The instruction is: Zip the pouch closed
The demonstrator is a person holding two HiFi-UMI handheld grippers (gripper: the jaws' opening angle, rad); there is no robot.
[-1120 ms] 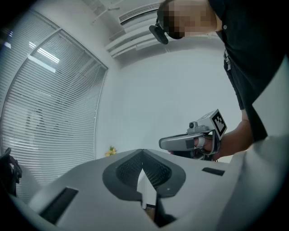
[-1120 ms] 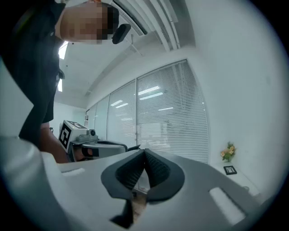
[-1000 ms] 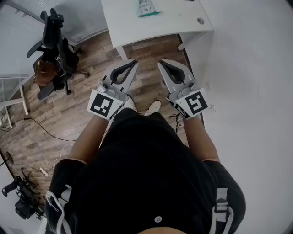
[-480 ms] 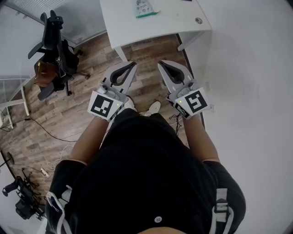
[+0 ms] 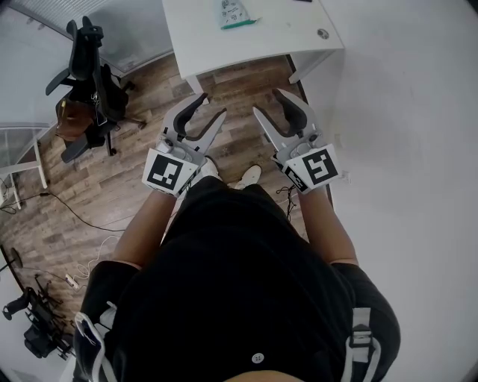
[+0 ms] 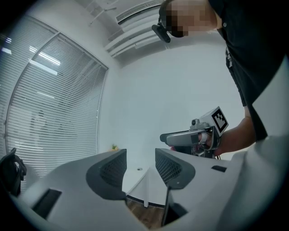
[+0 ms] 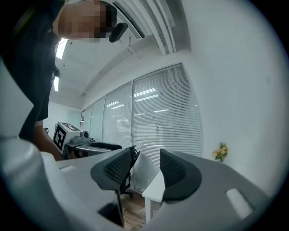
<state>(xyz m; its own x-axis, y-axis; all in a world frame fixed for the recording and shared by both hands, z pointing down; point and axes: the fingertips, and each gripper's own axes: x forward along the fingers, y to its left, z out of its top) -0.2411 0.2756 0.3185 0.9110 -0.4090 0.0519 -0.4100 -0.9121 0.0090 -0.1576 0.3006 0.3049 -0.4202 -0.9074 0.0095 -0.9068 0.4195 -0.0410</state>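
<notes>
You are holding the left gripper level in front of your body, over the floor rather than over the table. Its jaws have just been opening and are now standing apart, with nothing between the dark ribbed pads. To its right, you are carrying the right gripper in the same way: level, jaws just spread and released, holding nothing. The two are sitting side by side, near each other but not touching.

The small flat pouch with a green edge and a printed face is lying on the white rectangular table ahead of you, well apart from both grippers and partly cut off by the top of the head view. It is too small there to tell where its zip is or how far it is open.

By my reading, you are only getting ready and the zipping itself is not yet begun. The next move is asking you to step up to the table, bring both grippers over the pouch, pin one end with one gripper and find the slider with the other.

Around you, on the left, a black office chair is standing on the brown wood-plank floor, with thin cables trailing across the boards. Your white shoes are showing just below the grippers. On the right a plain white wall is filling the view, and the gripper views are showing tall windows with slatted white blinds.
</notes>
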